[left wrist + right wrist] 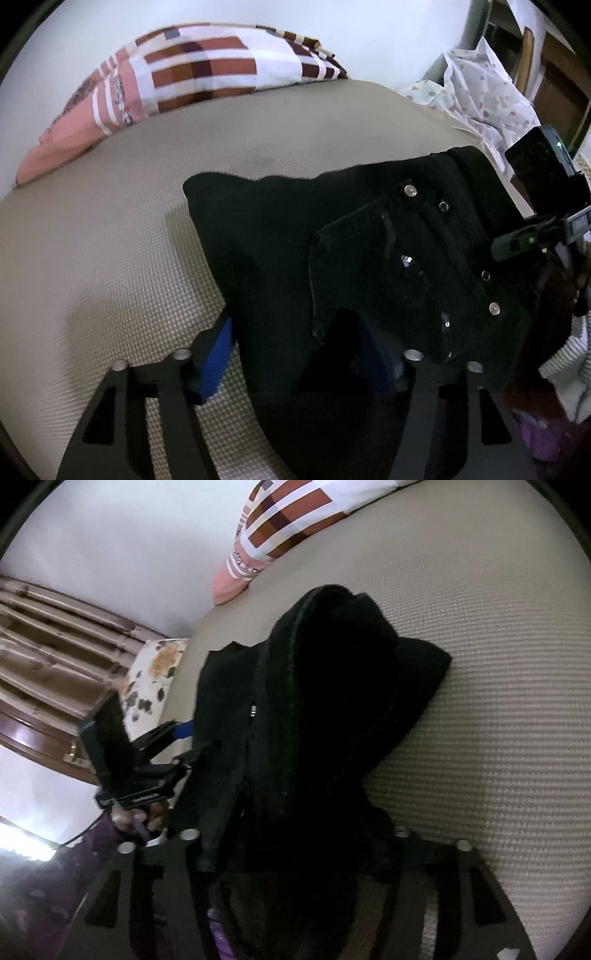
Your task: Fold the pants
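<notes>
Black jeans lie folded in a thick bundle on the beige woven bed surface, back pocket and metal rivets facing up. My left gripper straddles the near end of the bundle: its blue left pad presses on the cloth's edge, and the other finger is half buried in denim. In the right wrist view the jeans bulge up between the fingers of my right gripper, whose pads are hidden under the cloth. The left gripper clamps the bundle's left edge there. The right gripper shows at the waistband side.
A checked pink, brown and white pillow rests at the far end of the bed against a white wall. A spotted white cloth is heaped at the back right. Wooden furniture stands beside the bed. A hand in a purple sleeve holds the left gripper.
</notes>
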The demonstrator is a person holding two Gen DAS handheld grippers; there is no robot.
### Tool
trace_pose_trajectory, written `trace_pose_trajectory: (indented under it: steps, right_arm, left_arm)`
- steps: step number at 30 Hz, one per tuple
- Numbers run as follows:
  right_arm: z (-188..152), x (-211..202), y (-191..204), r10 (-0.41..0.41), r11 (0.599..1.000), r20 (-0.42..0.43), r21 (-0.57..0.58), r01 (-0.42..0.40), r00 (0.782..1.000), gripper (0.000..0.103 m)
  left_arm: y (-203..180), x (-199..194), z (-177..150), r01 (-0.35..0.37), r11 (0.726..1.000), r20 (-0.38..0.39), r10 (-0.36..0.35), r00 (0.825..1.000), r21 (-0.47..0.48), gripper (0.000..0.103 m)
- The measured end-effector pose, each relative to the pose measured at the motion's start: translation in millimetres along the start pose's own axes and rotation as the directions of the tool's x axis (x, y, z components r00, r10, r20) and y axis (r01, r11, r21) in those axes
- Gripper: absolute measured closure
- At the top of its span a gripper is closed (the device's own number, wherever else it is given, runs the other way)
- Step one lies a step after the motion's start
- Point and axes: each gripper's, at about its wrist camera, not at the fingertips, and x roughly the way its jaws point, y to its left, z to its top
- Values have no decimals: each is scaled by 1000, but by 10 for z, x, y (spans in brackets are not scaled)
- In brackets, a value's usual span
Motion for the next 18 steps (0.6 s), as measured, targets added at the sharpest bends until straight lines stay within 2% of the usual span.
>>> trace_pose_trajectory:
  steps: [2, 3, 5, 7, 8, 9, 11, 14, 18]
  right_arm:
    - [3, 5, 12, 28, 1000, -4, 6, -28, 1000, 31]
    - [24, 23, 37, 36, 999, -2, 8, -36, 999, 28]
    - [30, 56, 114, 9, 1000, 2, -18, -9, 1000, 28]
    - [9, 92, 217, -38, 997, 12, -70, 39, 999, 29]
    - [-3, 92, 227, -48, 996, 19, -71, 49, 999, 44]
    - [-17, 99, 200, -50, 998, 16, -47, 51, 999, 64]
    - [-44, 96, 113, -20, 1000, 26, 23, 19, 999, 66]
    - [-80, 55, 129, 14, 998, 63, 65, -18, 998, 68]
    - [-176, 17, 168, 77, 990, 113, 110, -90, 991, 70]
  left_arm:
    - [35, 60, -8, 42, 999, -30, -42, 999, -13, 18]
    - [43, 75, -15, 59, 998, -27, -60, 998, -20, 15]
    - [-9, 99, -21, 55, 998, -13, -55, 998, -1, 12]
    - [-37, 109, -11, 52, 998, -2, -52, 999, -23, 12]
    - [-32, 97, -12, 63, 997, 11, -62, 998, -49, 14]
    - [-30, 81, -13, 68, 996, 20, -67, 998, -59, 19]
    - [-13, 3, -8, 71, 993, 39, -68, 997, -89, 56]
    - [56, -101, -9, 85, 987, 62, -77, 995, -134, 71]
    - [21, -193, -32, 65, 990, 88, -55, 995, -125, 74]
